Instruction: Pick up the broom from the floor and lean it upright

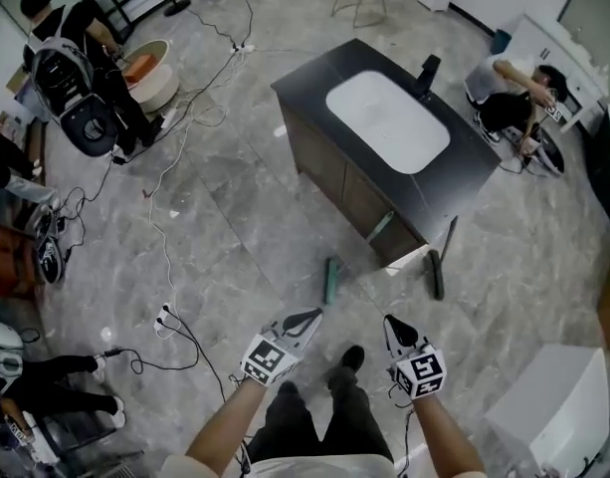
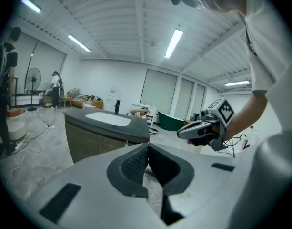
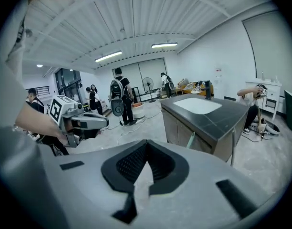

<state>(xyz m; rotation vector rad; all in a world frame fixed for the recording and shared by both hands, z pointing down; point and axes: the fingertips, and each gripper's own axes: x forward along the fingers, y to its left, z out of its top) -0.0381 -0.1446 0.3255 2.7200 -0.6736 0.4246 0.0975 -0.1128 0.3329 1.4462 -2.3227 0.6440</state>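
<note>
Both your claws are closed tight and carry nothing. The left gripper (image 1: 306, 320) and the right gripper (image 1: 392, 325) hover side by side at the bottom centre of the head view, pads pressed together. The green-headed broom with the pale teal handle (image 1: 331, 279) is just above them in the frame. Its head sits on the grey marble floor (image 1: 235, 217), and its handle slants up to the front of the dark cabinet with the white inset sink (image 1: 484, 182). It looks propped up rather than lying flat. A dark long-handled tool (image 1: 436, 272) leans just to its right. I judge the leaning step done. Your next move calls only for keeping clear of both handles while you check that the broom rests steady.
</note>
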